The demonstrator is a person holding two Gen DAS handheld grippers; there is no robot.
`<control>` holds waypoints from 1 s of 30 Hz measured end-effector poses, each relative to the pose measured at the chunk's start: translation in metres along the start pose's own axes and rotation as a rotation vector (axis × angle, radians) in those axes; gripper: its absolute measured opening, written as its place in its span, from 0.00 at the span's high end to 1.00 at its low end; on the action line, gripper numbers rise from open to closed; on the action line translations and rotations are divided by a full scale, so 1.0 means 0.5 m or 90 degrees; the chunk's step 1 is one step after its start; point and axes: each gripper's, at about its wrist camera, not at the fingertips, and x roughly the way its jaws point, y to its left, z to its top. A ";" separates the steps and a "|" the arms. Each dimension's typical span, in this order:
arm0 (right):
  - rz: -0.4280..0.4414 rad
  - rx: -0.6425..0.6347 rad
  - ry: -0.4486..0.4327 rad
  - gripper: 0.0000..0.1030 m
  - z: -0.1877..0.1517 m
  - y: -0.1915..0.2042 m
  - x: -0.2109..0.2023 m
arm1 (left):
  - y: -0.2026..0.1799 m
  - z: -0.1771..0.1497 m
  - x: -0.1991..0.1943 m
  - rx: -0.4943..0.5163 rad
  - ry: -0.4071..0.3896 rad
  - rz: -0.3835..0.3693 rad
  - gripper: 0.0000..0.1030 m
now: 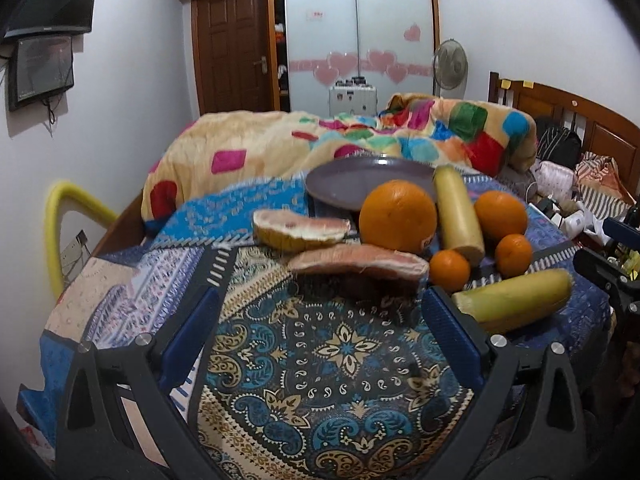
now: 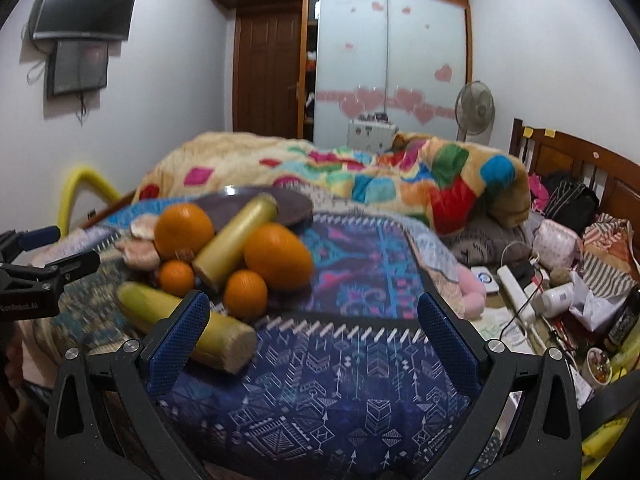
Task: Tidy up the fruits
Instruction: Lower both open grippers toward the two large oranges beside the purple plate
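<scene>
Fruit lies on a patterned cloth (image 1: 320, 360). A big orange (image 1: 397, 216), a second orange (image 1: 501, 210), two small tangerines (image 1: 449, 271) (image 1: 514, 255), two yellow sugarcane pieces (image 1: 458, 216) (image 1: 516, 300) and two pomelo wedges (image 1: 302, 229) (image 1: 358, 266) sit before a purple plate (image 1: 360, 180). My left gripper (image 1: 320, 304) is open and empty, just short of the near wedge. My right gripper (image 2: 314, 312) is open and empty, right of the near sugarcane (image 2: 192, 330), oranges (image 2: 278, 256) and plate (image 2: 256, 204).
A colourful blanket (image 1: 360, 136) lies behind the plate. Clutter with a power strip (image 2: 520, 292), a white bottle (image 2: 558, 298) and bags fills the right side. A yellow tube (image 1: 60, 216) stands at the left edge. My left gripper shows in the right wrist view (image 2: 40, 264).
</scene>
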 end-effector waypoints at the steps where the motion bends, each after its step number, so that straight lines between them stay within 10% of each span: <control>1: 0.004 0.001 0.003 0.00 0.003 -0.002 0.008 | 0.002 -0.001 0.005 -0.004 0.003 -0.003 0.00; 16: 0.077 -0.044 0.040 0.00 0.072 0.007 0.102 | -0.040 0.093 0.074 0.034 0.020 -0.054 0.00; 30: 0.132 -0.084 0.137 0.27 0.094 0.015 0.178 | -0.064 0.154 0.166 0.077 0.117 -0.122 0.08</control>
